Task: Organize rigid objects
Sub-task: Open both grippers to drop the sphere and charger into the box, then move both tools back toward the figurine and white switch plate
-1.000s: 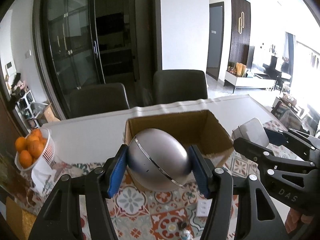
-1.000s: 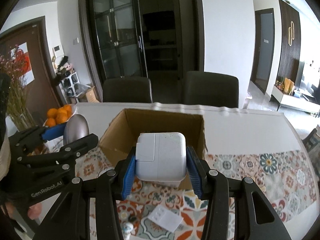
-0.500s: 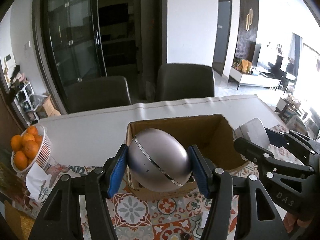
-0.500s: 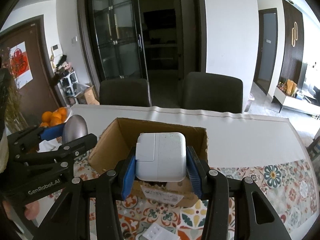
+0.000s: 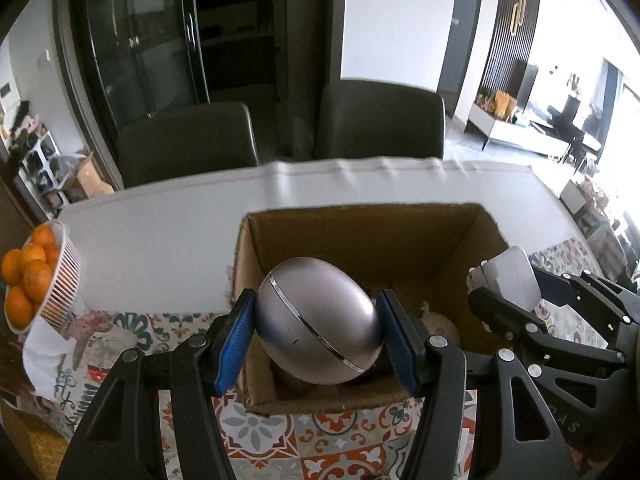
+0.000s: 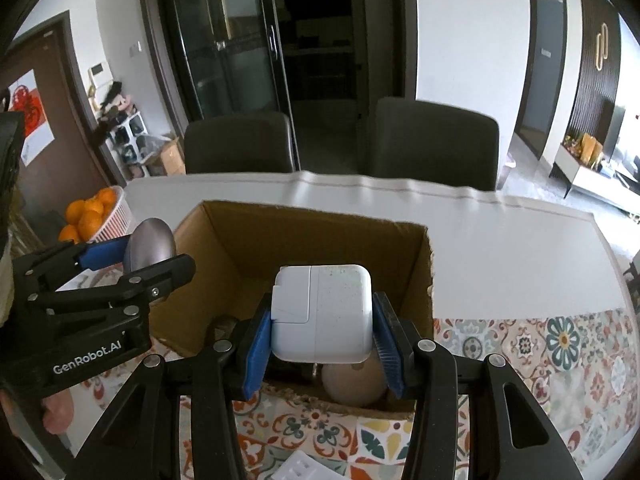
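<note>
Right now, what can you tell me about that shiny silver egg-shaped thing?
The silver egg looks like smooth brushed metal, with a thin bright seam ringing it at a slant and a tiny dark dot on its lower half. The left tool clamps it between blue pads, holding it tilted above the open cardboard box. Nothing else touches it.

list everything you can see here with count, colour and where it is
egg-shaped case: 1, silver, held over the near left of the box
charger: 1, white, held over the near right of the box
box: 1, brown cardboard, open, mid-table
round thing: 1, beige, inside the box, near right corner
oranges: several, orange, in the basket
basket: 1, white, table's left edge
tablecloth: 1, patterned, near half of the table
table: 1, white
chairs: 2, dark, behind the table
left gripper: 1, black with blue pads, shut on the case
right gripper: 1, black with blue pads, shut on the charger
</note>
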